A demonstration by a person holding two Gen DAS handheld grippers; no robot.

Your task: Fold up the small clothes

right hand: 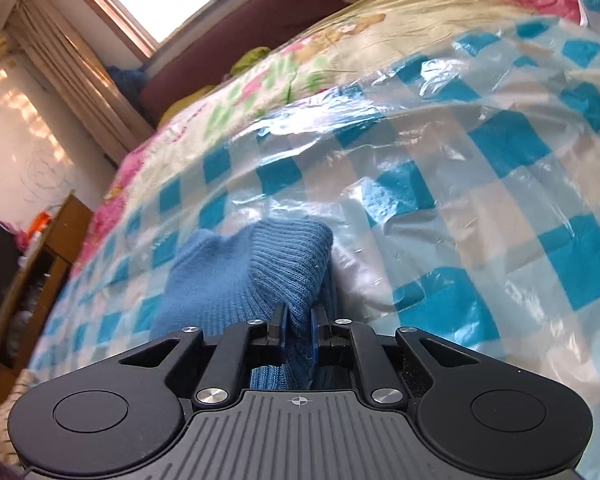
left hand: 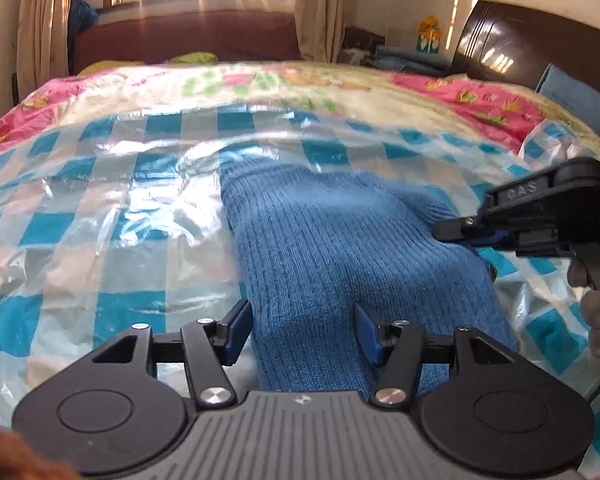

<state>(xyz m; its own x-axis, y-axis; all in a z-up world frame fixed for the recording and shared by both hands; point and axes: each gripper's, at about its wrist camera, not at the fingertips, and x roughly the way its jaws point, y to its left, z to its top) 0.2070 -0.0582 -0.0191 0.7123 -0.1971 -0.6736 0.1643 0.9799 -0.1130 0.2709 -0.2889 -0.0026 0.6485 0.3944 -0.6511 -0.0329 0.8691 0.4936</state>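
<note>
The blue knit garment [left hand: 340,248] lies bunched on the checked plastic sheet [left hand: 100,208] covering the bed, not yet folded flat. My right gripper [right hand: 299,322] is clamped on its near edge; my left gripper [left hand: 300,330] straddles it, jaws apart.

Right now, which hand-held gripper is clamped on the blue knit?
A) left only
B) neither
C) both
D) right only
D: the right hand-held gripper has its pads pinched on a fold of the blue knit, while the left hand-held gripper stands open astride it, pads not pressing.
</note>
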